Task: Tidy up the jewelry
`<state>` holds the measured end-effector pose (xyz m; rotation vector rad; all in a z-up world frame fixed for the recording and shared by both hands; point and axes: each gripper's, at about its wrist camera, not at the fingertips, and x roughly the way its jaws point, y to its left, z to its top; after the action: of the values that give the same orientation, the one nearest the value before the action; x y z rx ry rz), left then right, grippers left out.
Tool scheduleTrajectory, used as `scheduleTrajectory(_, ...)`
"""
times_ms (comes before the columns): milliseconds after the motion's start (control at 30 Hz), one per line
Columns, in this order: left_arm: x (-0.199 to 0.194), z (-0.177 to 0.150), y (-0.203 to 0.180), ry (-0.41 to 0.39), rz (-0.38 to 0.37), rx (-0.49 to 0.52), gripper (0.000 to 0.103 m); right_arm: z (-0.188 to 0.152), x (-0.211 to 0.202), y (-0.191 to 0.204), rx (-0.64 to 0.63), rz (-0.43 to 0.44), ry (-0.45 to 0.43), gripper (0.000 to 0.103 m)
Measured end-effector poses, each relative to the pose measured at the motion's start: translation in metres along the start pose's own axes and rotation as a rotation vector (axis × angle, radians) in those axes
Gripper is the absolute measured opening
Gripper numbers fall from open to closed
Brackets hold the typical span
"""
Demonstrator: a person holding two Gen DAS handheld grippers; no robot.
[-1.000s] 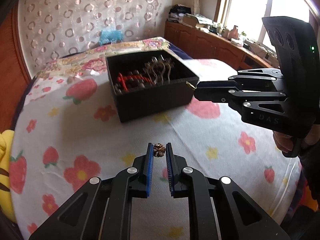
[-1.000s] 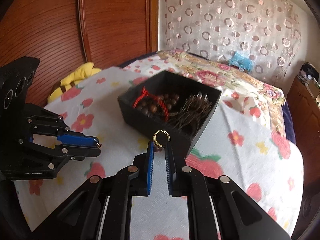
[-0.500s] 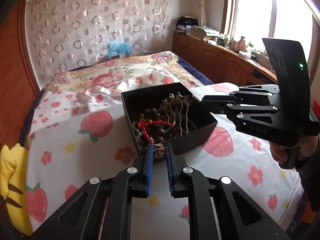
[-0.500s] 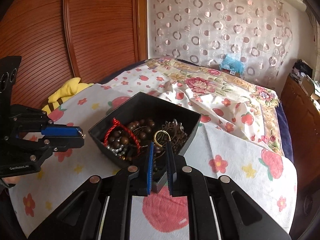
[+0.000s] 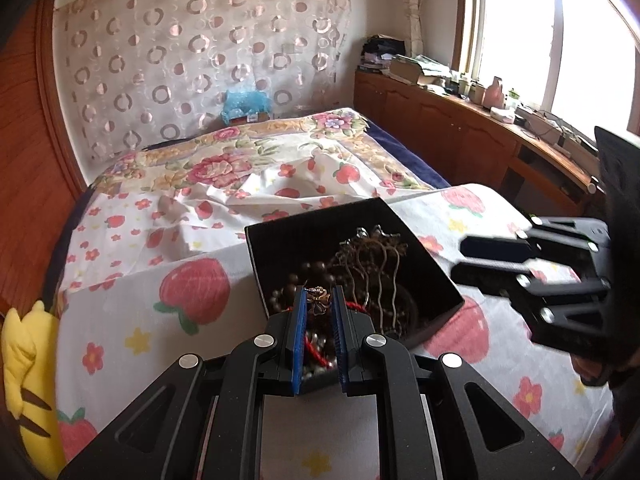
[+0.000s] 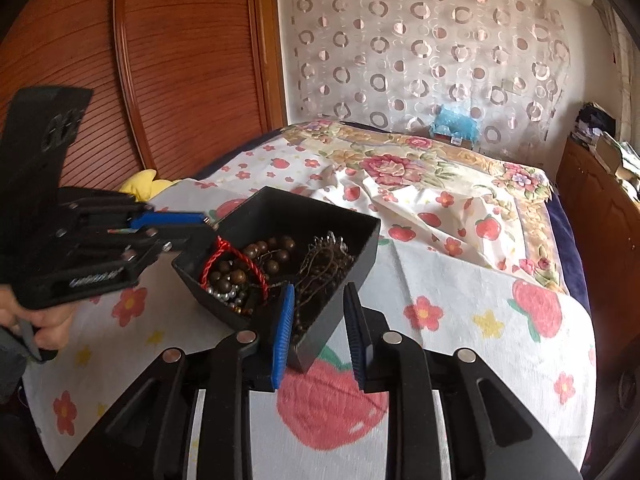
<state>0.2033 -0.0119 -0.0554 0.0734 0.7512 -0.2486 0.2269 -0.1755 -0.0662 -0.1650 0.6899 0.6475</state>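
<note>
Once the right tool [image 6: 318, 320] had spread wide, dropping its ring into the box [image 6: 362, 258] beneath, the left tool [image 5: 319, 320] held its flower charm [image 5: 318, 305] above.

we see right gripper [image 6: 319, 330] low in frame, blue pads spread apart, straddling near corner of black box [image 6: 362, 250]. box sits on strawberry-print sheet [image 6: 460, 344], holds brown beads [image 6: 256, 258], red cord [image 6: 216, 254], pearls [image 6: 224, 292], bronze hairpins [image 6: 324, 260]. left gripper [image 6: 188, 226] at box's left corner, pads close together; whether it grips anything, we cannot tell. hand [image 6: 38, 324] grips its handle.
</note>
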Motion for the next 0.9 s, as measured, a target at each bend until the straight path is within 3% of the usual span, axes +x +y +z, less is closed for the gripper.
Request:
scheduleTrajectory(267, -0.006, -0.002, -0.003, -0.01, 0.016, -0.029, 0.031, -0.016, -0.02, 0.003, 0.032, -0.023, -0.018, 0.028)
scheduleTrajectory(367, -0.017, -0.008, -0.004, -0.025, 0.031, -0.045, 0.048, -0.021, -0.034, 0.005, 0.059, -0.032, -0.04, 0.028)
scheduleTrajectory(400, -0.021, -0.01, -0.005, -0.03, 0.038, -0.051, 0.057, -0.022, -0.038, 0.005, 0.067, -0.035, -0.048, 0.031)
scheduleTrajectory(600, -0.056, -0.026, -0.009, -0.093, 0.112, -0.082, 0.088, -0.03, -0.068, 0.016, 0.089, -0.064, -0.109, 0.055)
scheduleTrajectory(833, -0.1, -0.041, -0.012, -0.154, 0.183, -0.112, 0.095, -0.037, -0.105, 0.027, 0.107, -0.131, -0.196, 0.097)
scheduleTrajectory(900, -0.112, -0.046, -0.015, -0.166, 0.194, -0.115, 0.095, -0.04, -0.115, 0.031, 0.119, -0.162, -0.214, 0.1)
